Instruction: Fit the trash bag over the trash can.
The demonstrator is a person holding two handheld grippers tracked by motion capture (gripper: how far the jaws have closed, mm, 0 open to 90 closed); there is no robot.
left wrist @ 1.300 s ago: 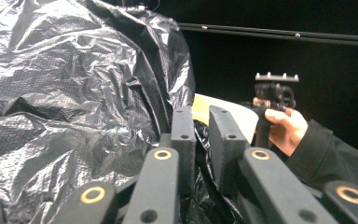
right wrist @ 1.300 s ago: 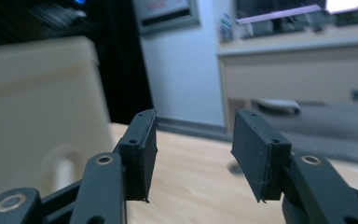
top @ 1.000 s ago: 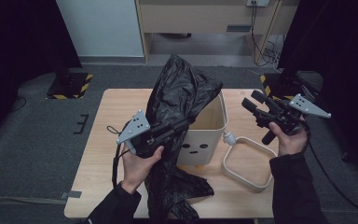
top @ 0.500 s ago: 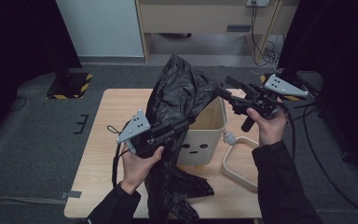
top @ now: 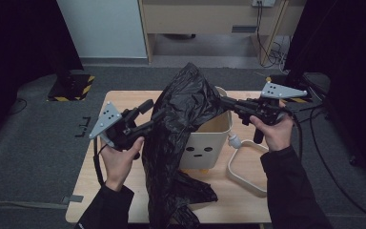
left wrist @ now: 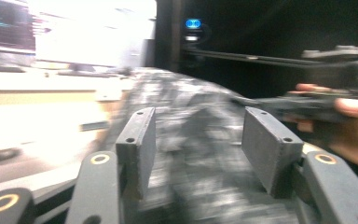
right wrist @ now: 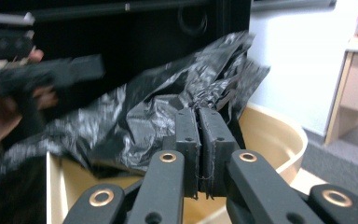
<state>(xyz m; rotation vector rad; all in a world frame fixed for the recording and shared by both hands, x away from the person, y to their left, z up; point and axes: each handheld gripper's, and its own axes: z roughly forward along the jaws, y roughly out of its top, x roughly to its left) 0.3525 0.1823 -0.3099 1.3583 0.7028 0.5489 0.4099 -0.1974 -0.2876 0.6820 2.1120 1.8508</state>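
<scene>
Table (top: 100, 191) under everything. Black bag (top: 181, 124) draped over the cream bin (top: 214, 143), hanging down its front onto the table. Oval lid (top: 243, 171) beside the bin. My right tongs (top: 224, 101) just clamped together, pinching bag film. My left tongs (top: 155, 110) just spread, bag between, not gripped.

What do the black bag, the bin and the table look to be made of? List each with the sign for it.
Black bag: thin plastic film, glossy; it crinkles and catches highlights.
Bin: probably moulded plastic, matte cream, with smooth rounded walls and a printed face.
Table: apparently wood or wood laminate, pale and matte; no grain can be made out.
</scene>
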